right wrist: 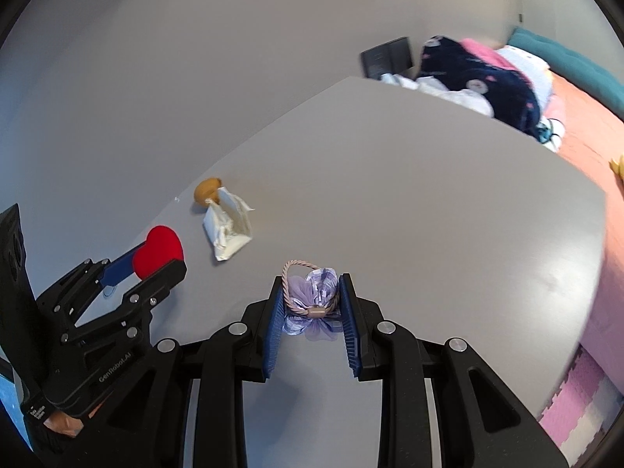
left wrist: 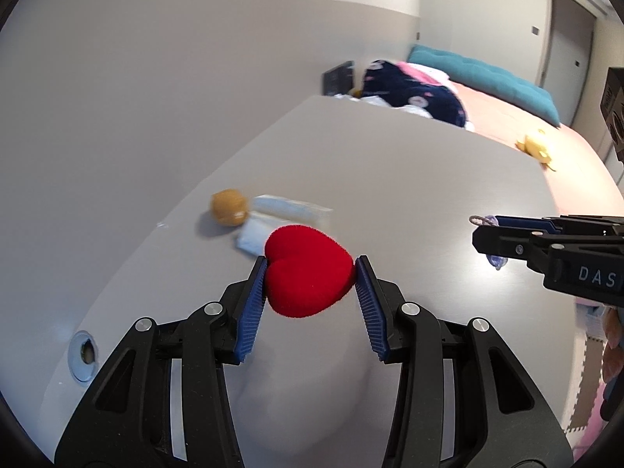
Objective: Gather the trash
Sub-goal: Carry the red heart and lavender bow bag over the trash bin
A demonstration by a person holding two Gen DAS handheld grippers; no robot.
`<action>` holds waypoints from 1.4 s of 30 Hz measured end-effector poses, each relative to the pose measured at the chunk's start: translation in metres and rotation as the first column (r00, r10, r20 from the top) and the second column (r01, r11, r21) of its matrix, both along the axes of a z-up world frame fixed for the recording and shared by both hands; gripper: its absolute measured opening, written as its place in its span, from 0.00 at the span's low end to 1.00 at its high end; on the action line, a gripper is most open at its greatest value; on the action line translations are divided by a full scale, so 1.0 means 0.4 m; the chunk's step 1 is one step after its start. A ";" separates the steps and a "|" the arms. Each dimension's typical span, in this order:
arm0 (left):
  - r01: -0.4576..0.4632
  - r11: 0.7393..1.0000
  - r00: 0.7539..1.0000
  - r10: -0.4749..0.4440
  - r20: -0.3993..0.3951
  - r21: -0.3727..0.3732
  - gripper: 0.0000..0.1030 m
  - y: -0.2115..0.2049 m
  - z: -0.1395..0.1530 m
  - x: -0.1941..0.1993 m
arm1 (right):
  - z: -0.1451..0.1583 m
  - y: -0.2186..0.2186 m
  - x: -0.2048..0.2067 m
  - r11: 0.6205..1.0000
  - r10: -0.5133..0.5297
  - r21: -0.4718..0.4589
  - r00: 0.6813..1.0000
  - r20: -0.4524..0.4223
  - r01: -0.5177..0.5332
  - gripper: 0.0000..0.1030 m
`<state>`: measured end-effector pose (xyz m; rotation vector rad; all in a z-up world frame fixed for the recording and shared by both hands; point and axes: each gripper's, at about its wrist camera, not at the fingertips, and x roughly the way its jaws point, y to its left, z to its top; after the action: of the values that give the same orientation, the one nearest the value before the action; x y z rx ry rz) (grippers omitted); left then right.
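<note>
My left gripper (left wrist: 311,269) is shut on a red plush heart (left wrist: 308,271), held above the grey table (left wrist: 390,179). From the right wrist view the same heart (right wrist: 158,245) shows at the left in that gripper (right wrist: 156,259). My right gripper (right wrist: 311,288) is shut on a purple ribbon bow with a beige cord loop (right wrist: 312,296); it appears at the right edge of the left wrist view (left wrist: 485,234). Farther back on the table lie a brown ball (left wrist: 229,207) (right wrist: 206,191) and crumpled white wrappers (left wrist: 280,214) (right wrist: 228,228).
A round cable hole (left wrist: 82,355) sits near the table's left edge. Behind the table is a bed (left wrist: 546,144) with a teal cushion (left wrist: 487,78), dark patterned cloth (right wrist: 479,78) and a yellow toy (left wrist: 536,148). Pink foam floor mats (right wrist: 573,401) lie at the lower right.
</note>
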<state>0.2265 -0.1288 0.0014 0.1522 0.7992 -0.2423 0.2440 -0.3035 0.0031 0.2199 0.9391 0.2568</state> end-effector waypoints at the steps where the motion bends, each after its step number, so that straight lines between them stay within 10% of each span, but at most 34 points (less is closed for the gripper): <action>1: 0.012 1.000 1.000 -0.012 0.003 -0.001 0.43 -0.020 0.006 -0.011 | 0.005 -0.013 -0.007 1.000 -0.006 0.000 1.000 0.004 0.006 0.28; 18: 0.202 0.979 0.979 -0.202 0.023 0.007 0.43 -0.343 0.047 -0.133 | 0.042 -0.331 -0.192 0.983 -0.183 0.023 0.982 0.047 0.182 0.28; 42: 0.521 0.853 0.852 -0.520 -0.053 0.006 0.43 -0.822 -0.018 -0.287 | -0.031 -0.817 -0.494 0.856 -0.517 -0.002 0.856 0.009 0.517 0.28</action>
<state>0.1118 -0.4574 -0.0059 0.3861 0.7977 -0.7573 0.0466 -0.6304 -0.0095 0.4586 0.8376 -0.2452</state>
